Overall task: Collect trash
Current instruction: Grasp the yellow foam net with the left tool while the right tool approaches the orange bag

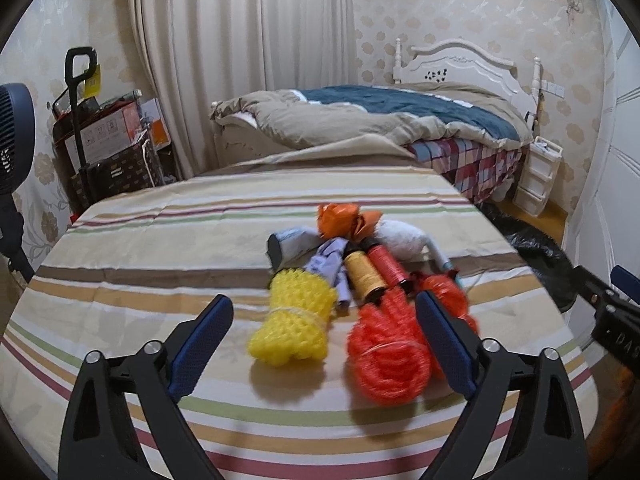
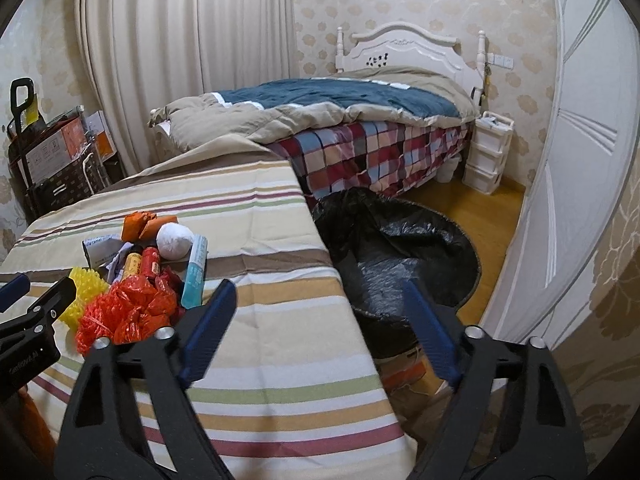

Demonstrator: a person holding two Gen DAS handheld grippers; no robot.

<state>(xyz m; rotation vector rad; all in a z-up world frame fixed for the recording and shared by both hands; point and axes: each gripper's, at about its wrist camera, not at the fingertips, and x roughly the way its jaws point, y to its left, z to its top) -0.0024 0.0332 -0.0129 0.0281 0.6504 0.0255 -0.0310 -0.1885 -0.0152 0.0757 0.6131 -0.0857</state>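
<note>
Right, here we are at the very start of a pick, nothing lifted yet. The left tongs (image 1: 324, 344) hang over the striped worktop (image 1: 140, 248), spread wide and empty, with the yellow foam net (image 1: 294, 322) lying just ahead between the two blue pads and the orange foam net (image 1: 386, 360) up against the right-hand pad. Whether that pad actually touches the orange one, I can't tell from here. Behind them sits the rest of the pile: a yellow thread spool (image 1: 362, 276), a red thread spool (image 1: 386, 266), a crumpled orange wrapper (image 1: 340, 220), a white paper ball (image 1: 402, 240) and a small grey carton (image 1: 286, 246).

Over on the other side, the right tongs (image 2: 320, 336) are open too, holding nothing, poised at the worktop's edge. Just beyond that edge, on the floor, the black bin bag (image 2: 400, 240) gapes open, ready to take whatever comes.

So the step in hand looks like choosing and closing on the first piece. The yellow net seems the likeliest: the left tongs need to drop a little, straddle it and squeeze gently, since foam netting will squash. Then it's a carry across to the bag.
</note>
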